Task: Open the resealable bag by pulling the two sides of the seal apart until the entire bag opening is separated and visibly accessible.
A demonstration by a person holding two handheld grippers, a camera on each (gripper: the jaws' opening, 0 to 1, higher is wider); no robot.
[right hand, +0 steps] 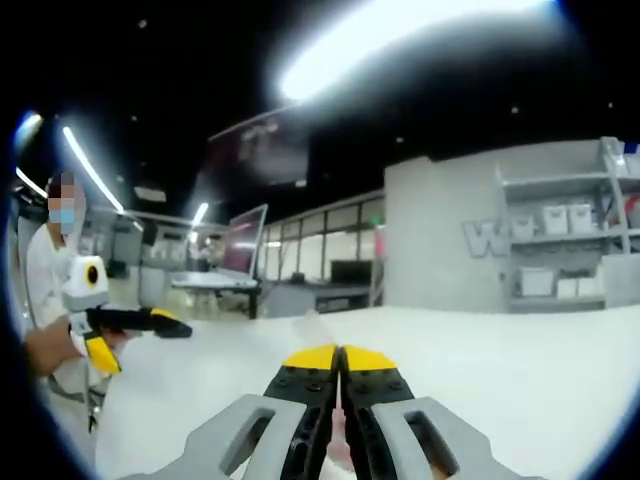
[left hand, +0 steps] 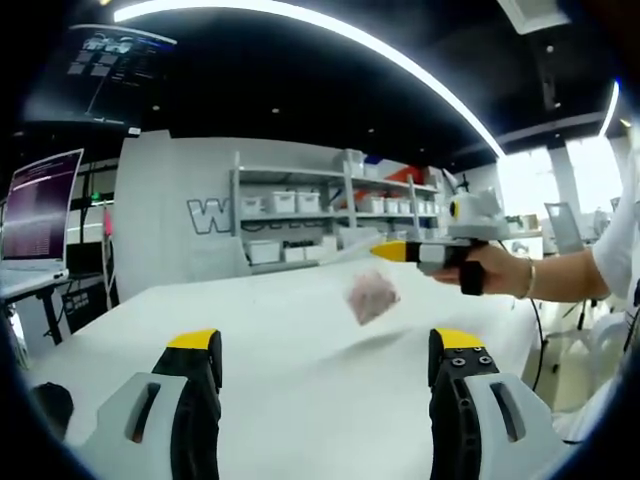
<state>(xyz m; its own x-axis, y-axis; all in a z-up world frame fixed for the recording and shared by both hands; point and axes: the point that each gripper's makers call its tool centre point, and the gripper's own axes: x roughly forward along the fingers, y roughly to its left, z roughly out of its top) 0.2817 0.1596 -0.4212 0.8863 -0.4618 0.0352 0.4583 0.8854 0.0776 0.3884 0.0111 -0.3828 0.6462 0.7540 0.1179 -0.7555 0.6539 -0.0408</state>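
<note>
Left gripper (left hand: 327,355) jaws wide apart, holding nothing. Right gripper (left hand: 388,251) at 2 o'clock, pinching clear resealable bag (left hand: 372,296) with pinkish contents, which hangs over white table (left hand: 300,400). Right gripper view: jaws pressed together.

A large "W", perhaps starting a longer word, marks the grey wall (left hand: 180,215).

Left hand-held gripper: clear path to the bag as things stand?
Probably yes. The left hand-held gripper is open, and the bag hangs ahead of it over the white table from the right hand-held gripper, with nothing between.
</note>
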